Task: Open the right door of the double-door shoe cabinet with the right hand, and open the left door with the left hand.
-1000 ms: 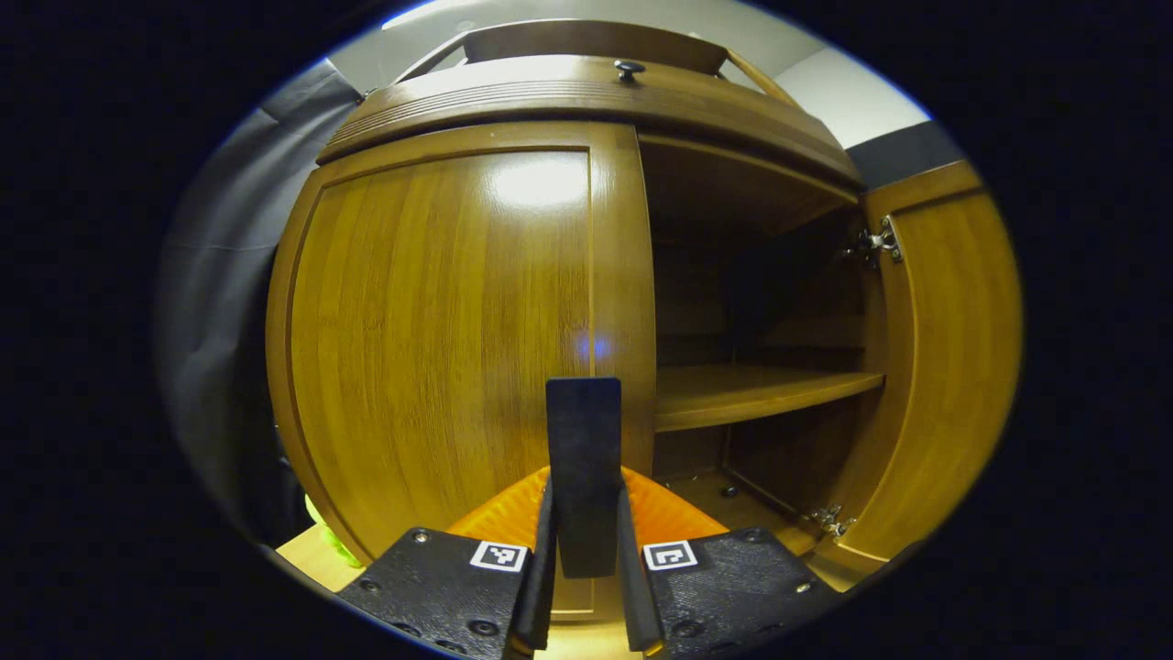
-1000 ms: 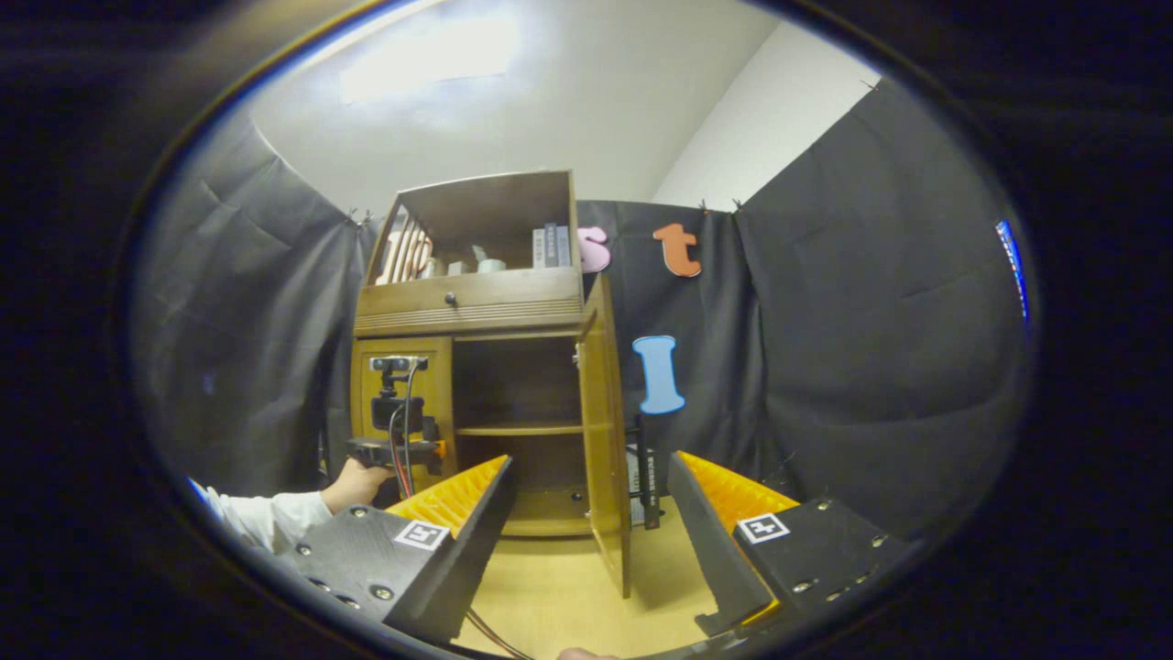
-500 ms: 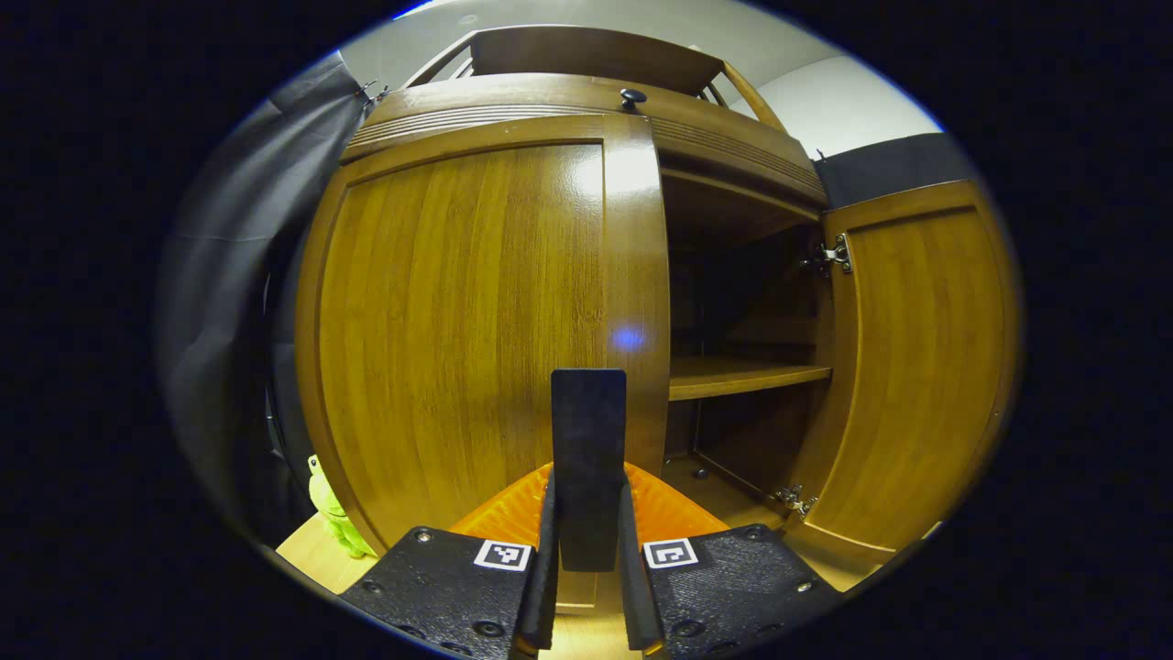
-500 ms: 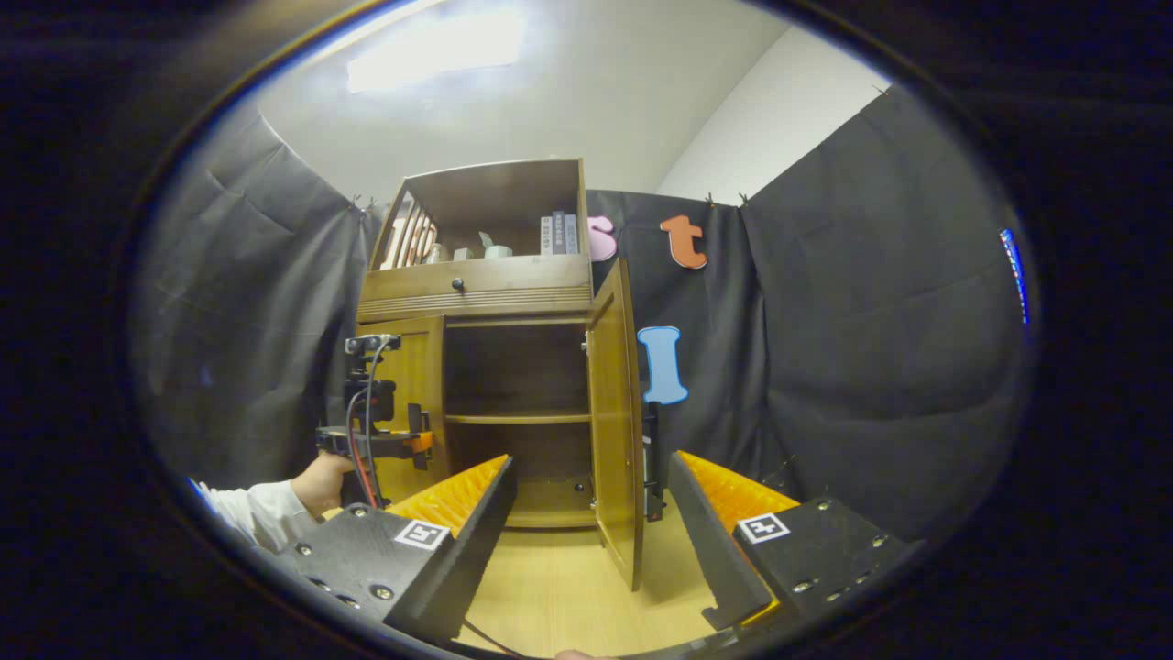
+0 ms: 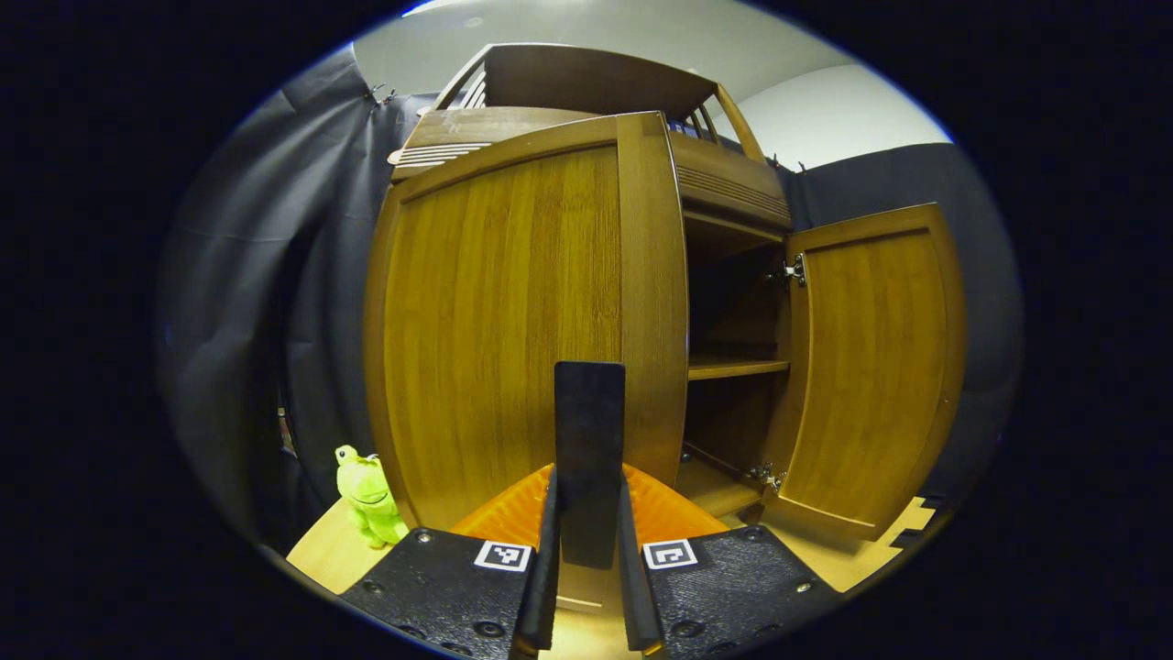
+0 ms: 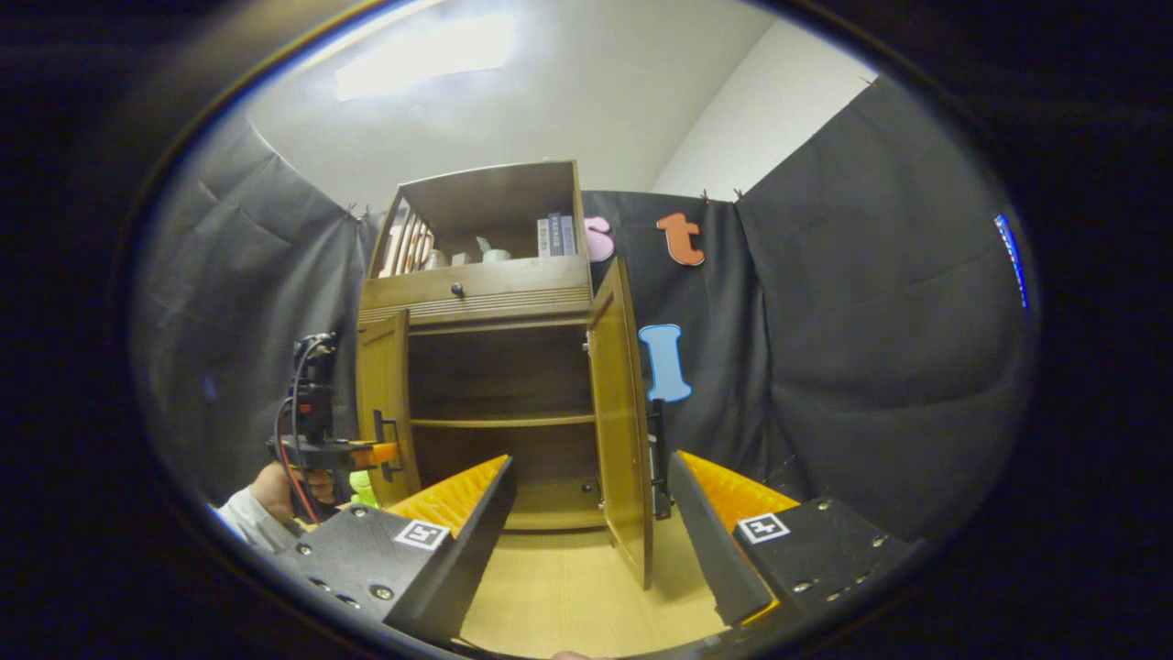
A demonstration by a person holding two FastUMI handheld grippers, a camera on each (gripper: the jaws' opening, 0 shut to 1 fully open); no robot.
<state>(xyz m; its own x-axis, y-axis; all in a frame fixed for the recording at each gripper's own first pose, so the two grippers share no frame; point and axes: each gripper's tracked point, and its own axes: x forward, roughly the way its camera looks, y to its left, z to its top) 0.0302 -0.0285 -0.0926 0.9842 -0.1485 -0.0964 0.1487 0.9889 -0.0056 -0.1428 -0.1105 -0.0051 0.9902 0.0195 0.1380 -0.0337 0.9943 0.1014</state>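
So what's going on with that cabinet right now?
Left gripper shut on left door handle. Left door part open, right door wide open. Right gripper open, idle.

- left door (image 5: 513, 321) swung out, its handle (image 5: 588, 458) between the left tool's (image 5: 586, 587) fingers;
- frog plush (image 5: 368, 495) on floor left of the cabinet;
- right door (image 6: 621, 417) open, ahead of the right tool (image 6: 591, 532).

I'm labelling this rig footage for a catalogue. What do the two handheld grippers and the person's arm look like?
Each gripper, left and right, has black bolted plates with square black-and-white markers and ribbed orange inserts. Seen from the right gripper view, the left one carries a camera mast, red and black cables, above a white sleeve.
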